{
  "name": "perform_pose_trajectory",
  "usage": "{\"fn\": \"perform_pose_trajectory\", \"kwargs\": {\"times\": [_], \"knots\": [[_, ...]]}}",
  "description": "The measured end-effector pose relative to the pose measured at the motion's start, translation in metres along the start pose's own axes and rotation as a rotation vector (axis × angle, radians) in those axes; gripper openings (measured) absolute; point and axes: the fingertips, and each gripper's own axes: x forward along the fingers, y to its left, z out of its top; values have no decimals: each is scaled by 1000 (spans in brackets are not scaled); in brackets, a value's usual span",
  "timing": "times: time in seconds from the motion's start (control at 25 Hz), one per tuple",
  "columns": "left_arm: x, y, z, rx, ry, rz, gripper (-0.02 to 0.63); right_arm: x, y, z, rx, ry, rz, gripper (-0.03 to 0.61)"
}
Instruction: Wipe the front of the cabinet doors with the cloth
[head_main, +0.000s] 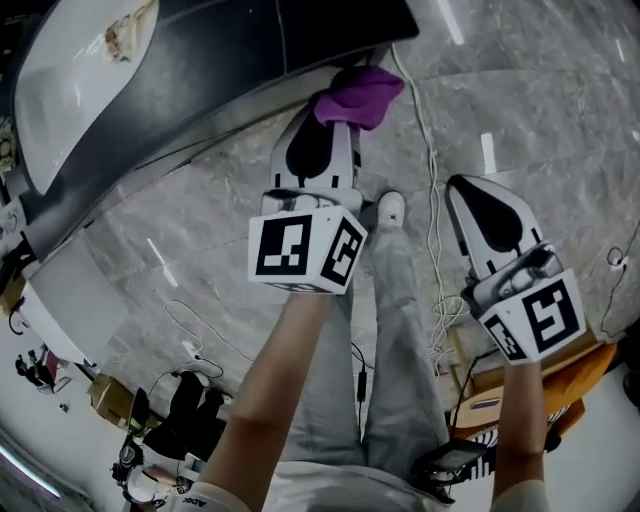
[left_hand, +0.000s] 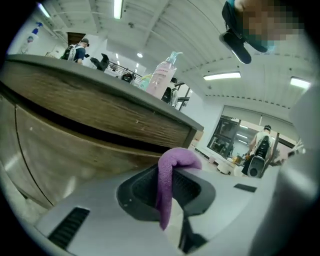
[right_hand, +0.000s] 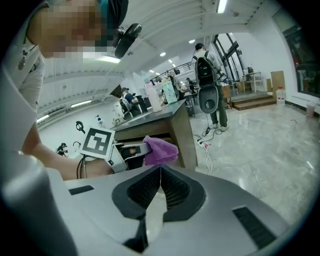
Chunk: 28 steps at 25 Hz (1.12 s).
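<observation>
Gripping the purple cloth (head_main: 358, 95) in the left hand-held gripper (head_main: 332, 128), jaws clamped on one fold, a bunch poking out past the tips and a tail hanging down behind. Holding it up by the cabinet doors (left_hand: 65, 150), just under the table's (head_main: 200, 60) front edge and near its end corner. Hard to say whether touching the wood yet.

Over on the right, hanging back with the right hand-held gripper (right_hand: 160, 175), jaws shut together on nothing, well apart from the doors.

Looks like the start of a wiping stroke, with the door fronts yet to be covered.

Risks from here:
- Pinching only a narrow fold, so could lose the cloth on a hard drag across the door.
- Pressing in too far, could scrape bare plastic tips on the wood instead of fabric.
- Working this close to the corner, could run off the door's end.
- Worth minding the white cable (head_main: 432, 150) on the floor (head_main: 520, 80) by the feet too: easy to snag when stepping sideways.
</observation>
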Motion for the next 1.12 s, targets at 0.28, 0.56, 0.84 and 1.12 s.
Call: {"fn": "perform_pose_trajectory", "kwargs": {"times": [0.28,0.56,0.84,1.12], "knots": [[18,11,-3,-30,15,-19,51,10,3,-11,29,27,-28,26],[1,50,8,-4,16,-38,51,39,22,-11,-1,51,-26,26],[-48,158,17,-27,5,62,51,111,92,-12,-52,93,45,27],[-89,175,25,-10,-15,186,51,94,107,1,-120,100,125,26]]}}
